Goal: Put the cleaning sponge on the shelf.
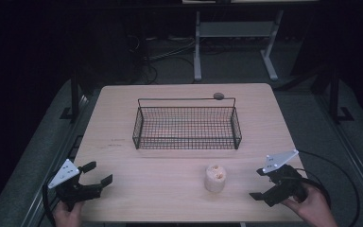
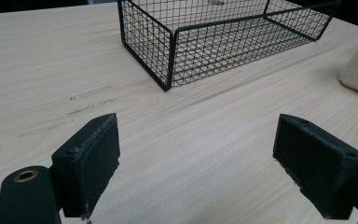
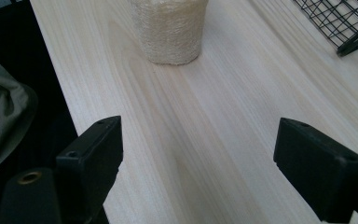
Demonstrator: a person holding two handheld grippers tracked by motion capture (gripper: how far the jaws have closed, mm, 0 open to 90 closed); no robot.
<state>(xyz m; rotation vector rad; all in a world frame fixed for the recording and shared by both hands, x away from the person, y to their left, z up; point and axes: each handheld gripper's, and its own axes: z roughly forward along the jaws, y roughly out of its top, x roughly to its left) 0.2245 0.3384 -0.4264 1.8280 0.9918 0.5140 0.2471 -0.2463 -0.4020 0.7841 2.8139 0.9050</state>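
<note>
We hold both grippers over the near edge of the table (image 1: 123, 104), and nothing is picked up yet. Our left gripper (image 1: 96, 173) has its jaws spread wide and empty. Our right gripper (image 1: 260, 184) is likewise spread, with the pale loofah-like cylinder (image 1: 215, 178) standing ahead of its fingers, untouched. The wire basket (image 1: 187, 126) beyond looks empty; any transfer remains undone.

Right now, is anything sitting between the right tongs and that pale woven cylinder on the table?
Nothing visible. The right tongs stand open with bare light wooden table running straight to the pale woven cylinder. The black wire mesh basket sits off to the side, apart from that path.
</note>
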